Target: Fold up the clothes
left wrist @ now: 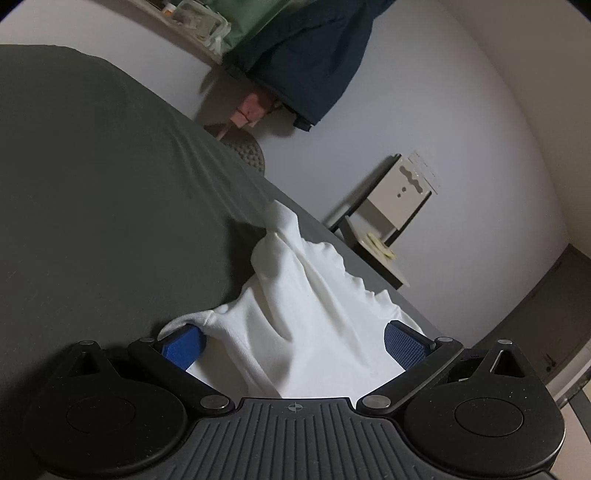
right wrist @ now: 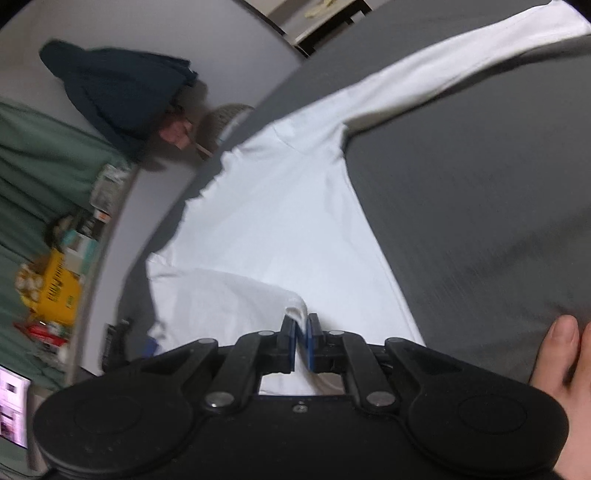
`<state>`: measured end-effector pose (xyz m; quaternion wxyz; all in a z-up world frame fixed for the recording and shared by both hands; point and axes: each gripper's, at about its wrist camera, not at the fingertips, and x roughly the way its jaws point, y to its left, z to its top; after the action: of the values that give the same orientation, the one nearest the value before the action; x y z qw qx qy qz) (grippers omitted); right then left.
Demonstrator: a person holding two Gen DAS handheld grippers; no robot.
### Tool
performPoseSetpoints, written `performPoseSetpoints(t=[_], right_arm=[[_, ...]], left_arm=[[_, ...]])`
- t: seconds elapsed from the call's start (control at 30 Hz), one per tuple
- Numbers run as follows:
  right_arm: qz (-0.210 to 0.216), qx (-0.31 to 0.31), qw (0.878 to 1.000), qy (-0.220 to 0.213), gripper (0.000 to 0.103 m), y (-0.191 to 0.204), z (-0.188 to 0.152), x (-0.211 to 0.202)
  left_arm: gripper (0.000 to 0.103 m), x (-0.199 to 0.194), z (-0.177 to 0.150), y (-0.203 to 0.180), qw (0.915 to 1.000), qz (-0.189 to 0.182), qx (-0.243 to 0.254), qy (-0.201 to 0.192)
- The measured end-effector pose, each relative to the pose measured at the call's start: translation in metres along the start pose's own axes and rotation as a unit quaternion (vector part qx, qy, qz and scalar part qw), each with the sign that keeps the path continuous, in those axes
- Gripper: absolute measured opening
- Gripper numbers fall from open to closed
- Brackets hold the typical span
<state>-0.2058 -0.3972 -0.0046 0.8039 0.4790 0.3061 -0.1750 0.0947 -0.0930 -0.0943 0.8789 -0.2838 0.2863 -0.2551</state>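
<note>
A white long-sleeved shirt point(right wrist: 280, 206) lies spread on a dark grey bed sheet point(right wrist: 461, 177), one sleeve point(right wrist: 461, 51) stretched toward the far right. My right gripper point(right wrist: 302, 332) is shut on a folded-over edge of the shirt near its hem, blue pads pinching the cloth. In the left wrist view a bunched part of the white shirt point(left wrist: 306, 295) rises in ridges between the blue pads of my left gripper point(left wrist: 291, 343), which stands open around the cloth without pinching it. The grey sheet point(left wrist: 110, 184) fills the left of that view.
A person's hand point(right wrist: 561, 362) rests on the sheet at the lower right. A dark blue garment point(left wrist: 306, 62) hangs on the wall beside green fabric point(left wrist: 243, 18). A small white and black side table point(left wrist: 391, 206) stands past the bed's edge. Cluttered shelves point(right wrist: 59, 280) line the left.
</note>
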Motion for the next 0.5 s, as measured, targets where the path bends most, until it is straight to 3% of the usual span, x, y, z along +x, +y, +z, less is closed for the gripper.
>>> performPoseSetpoints(t=[0.03,0.07,0.1,0.23,0.33,0.37,0.43,0.5], right_arm=[[-0.008,-0.002,1.0,0.002,0.015,-0.001,-0.001,0.004],[-0.016,-0.003,1.0,0.004,0.028,-0.001,-0.002,0.009],[-0.024,-0.004,1.0,0.005,0.032,-0.002,-0.003,0.013],[-0.032,0.019,0.999,-0.004,0.032,-0.014,-0.003,0.023],[-0.028,0.046,0.998,-0.012,0.025,-0.025,-0.004,0.027],[-0.022,0.057,0.998,-0.013,0.016,-0.028,-0.004,0.027],[0.006,0.086,0.996,-0.008,0.006,-0.033,-0.005,0.022],[0.044,0.122,0.992,-0.001,0.005,-0.034,-0.006,0.012]], left_arm=[[0.103,0.0,-0.001,-0.001,1.0,0.005,0.005,-0.001],[0.103,0.001,-0.002,-0.002,0.9999,0.009,0.009,-0.002],[0.103,0.002,-0.002,-0.001,0.9999,0.01,0.01,-0.003],[0.103,0.002,-0.002,0.001,0.9999,0.01,0.002,-0.009],[0.103,0.002,-0.002,0.002,0.9998,0.009,-0.006,-0.014],[0.103,0.002,-0.001,0.003,0.9998,0.009,-0.008,-0.016],[0.103,0.002,-0.001,0.004,0.9997,0.009,-0.014,-0.019],[0.103,0.002,0.0,0.005,0.9995,0.009,-0.019,-0.022]])
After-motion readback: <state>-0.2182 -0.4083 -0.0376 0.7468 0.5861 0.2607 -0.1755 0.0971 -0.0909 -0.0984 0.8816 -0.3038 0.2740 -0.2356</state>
